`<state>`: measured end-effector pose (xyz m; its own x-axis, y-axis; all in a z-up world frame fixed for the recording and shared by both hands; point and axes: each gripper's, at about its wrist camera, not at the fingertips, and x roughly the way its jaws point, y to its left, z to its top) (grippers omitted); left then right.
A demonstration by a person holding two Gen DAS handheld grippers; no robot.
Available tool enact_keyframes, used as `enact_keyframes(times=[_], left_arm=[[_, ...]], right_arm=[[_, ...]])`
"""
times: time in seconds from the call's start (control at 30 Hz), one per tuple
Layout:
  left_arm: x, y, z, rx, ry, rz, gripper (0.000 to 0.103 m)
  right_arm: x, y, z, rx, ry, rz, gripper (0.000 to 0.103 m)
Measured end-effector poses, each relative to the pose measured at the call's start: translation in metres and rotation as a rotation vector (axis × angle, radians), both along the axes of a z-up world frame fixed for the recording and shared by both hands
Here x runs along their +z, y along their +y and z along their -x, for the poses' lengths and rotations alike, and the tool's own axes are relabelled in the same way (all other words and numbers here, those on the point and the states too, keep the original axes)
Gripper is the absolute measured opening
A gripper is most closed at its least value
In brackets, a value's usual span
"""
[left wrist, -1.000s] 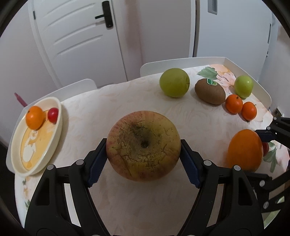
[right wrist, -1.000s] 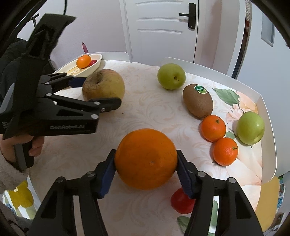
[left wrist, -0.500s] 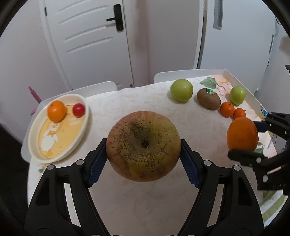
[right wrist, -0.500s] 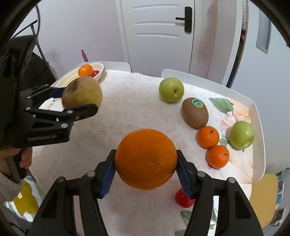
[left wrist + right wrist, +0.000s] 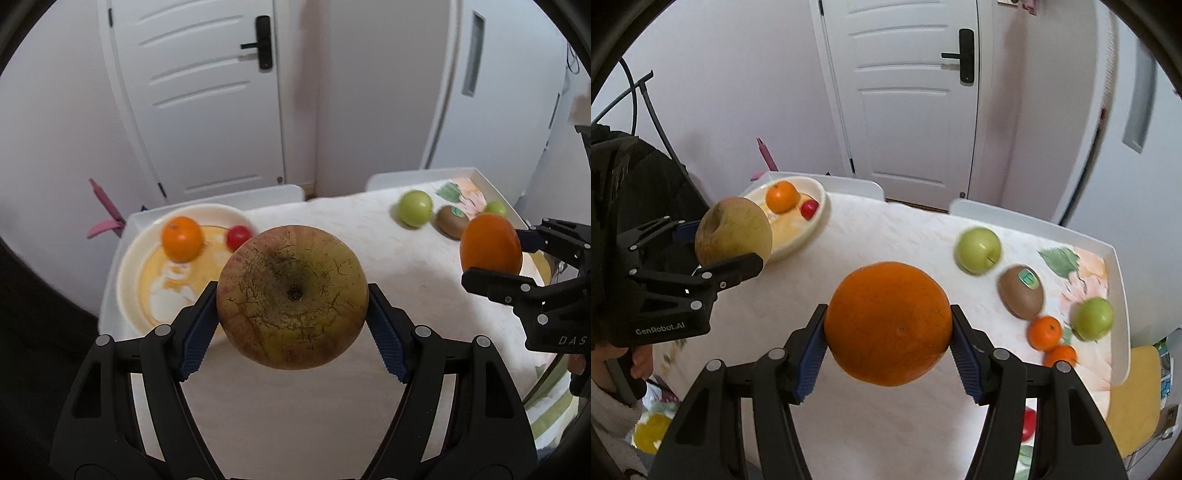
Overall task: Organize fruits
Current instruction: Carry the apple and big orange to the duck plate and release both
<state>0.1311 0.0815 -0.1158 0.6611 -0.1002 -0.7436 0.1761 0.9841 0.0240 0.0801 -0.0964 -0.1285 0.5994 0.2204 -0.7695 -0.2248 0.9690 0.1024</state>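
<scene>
Left wrist view: the left gripper (image 5: 292, 308) is clamping a russeted apple (image 5: 291, 297) between both pads, holding it clear above the table (image 5: 314, 406). Beyond it, a plate (image 5: 129, 273) is holding a small orange (image 5: 182, 238) and a red fruit (image 5: 238, 236).

Right wrist view: the right gripper (image 5: 888, 332) is gripping a large orange (image 5: 888, 323) above the table. A green apple (image 5: 977, 250), a kiwi (image 5: 1021, 297), two mandarins (image 5: 1044, 332) and a second green apple (image 5: 1093, 318) are sitting at the right.
</scene>
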Motion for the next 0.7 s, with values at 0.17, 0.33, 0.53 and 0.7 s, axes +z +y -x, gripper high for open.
enact_keyframes(times=[0.17, 0.33, 0.53, 0.7], left_arm=[[0.004, 0.043, -0.013, 0.037, -0.012, -0.003, 0.081], [-0.002, 0.088, -0.026, 0.088, -0.009, -0.01, 0.081], [-0.018, 0.13, -0.045, 0.134, 0.012, -0.005, 0.081], [-0.037, 0.144, -0.063, 0.12, 0.022, -0.019, 0.081]], right_arm=[[0.009, 0.039, -0.023, 0.014, -0.002, -0.015, 0.058], [0.008, 0.076, -0.048, 0.053, -0.003, -0.027, 0.058], [-0.001, 0.118, -0.081, 0.103, 0.003, -0.038, 0.058], [-0.012, 0.139, -0.102, 0.111, 0.02, -0.055, 0.058]])
